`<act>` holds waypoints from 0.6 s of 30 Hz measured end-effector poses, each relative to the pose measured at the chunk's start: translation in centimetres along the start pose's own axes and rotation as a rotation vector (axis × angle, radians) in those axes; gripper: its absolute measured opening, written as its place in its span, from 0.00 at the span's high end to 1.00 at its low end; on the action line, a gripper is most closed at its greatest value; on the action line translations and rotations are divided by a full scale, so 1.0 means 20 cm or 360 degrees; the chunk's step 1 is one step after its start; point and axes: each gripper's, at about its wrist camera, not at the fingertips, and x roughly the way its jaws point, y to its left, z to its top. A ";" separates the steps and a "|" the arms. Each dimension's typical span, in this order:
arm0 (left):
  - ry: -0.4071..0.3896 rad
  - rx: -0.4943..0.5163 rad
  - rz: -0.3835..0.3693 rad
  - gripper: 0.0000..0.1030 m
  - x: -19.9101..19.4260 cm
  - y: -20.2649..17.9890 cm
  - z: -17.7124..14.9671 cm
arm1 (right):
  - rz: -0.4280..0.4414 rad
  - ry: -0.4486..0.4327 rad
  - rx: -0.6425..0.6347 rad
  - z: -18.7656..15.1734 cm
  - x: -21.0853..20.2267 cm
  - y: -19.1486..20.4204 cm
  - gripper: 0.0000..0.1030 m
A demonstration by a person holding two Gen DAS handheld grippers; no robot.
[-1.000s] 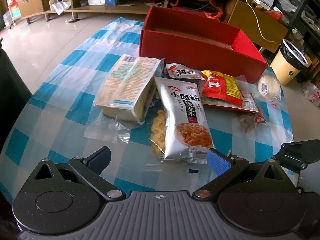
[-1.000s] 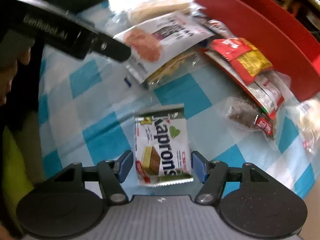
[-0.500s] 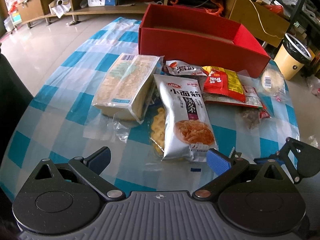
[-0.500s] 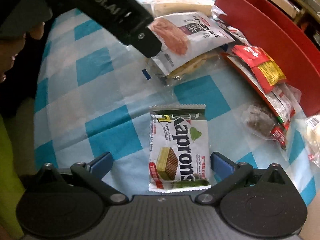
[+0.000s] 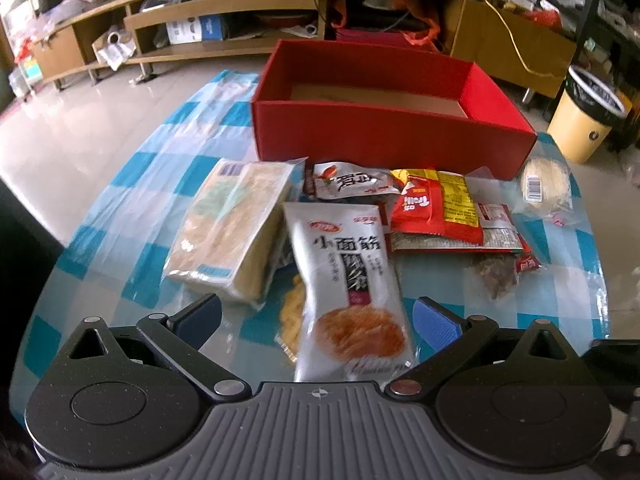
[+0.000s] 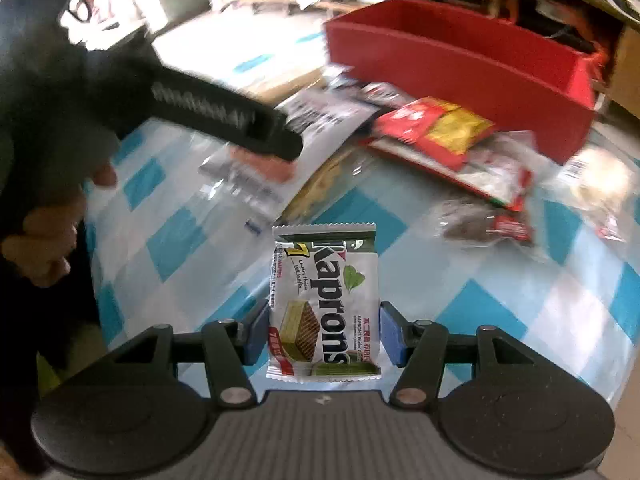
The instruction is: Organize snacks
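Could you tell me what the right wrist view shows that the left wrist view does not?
Only the right wrist view shows the Kaprons wafer pack between the right tongs, lifted off the table, and the person's hand.

Only the left wrist view shows the open left tongs around the silver snack bag, and the yellow bin.

Both show the red box, the red-yellow packet and the checked tablecloth.
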 end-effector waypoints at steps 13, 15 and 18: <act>0.0244 0.0034 0.0147 0.38 0.11 -0.11 0.04 | -0.0018 -0.0111 0.0229 -0.04 -0.14 -0.20 0.45; 0.0251 0.0078 0.0180 0.41 0.07 -0.12 -0.01 | -0.0019 -0.0126 0.0220 -0.05 -0.16 -0.19 0.45; 0.0250 0.0111 0.0205 0.44 -0.02 -0.12 -0.10 | 0.0012 -0.0155 0.0210 -0.04 -0.19 -0.17 0.45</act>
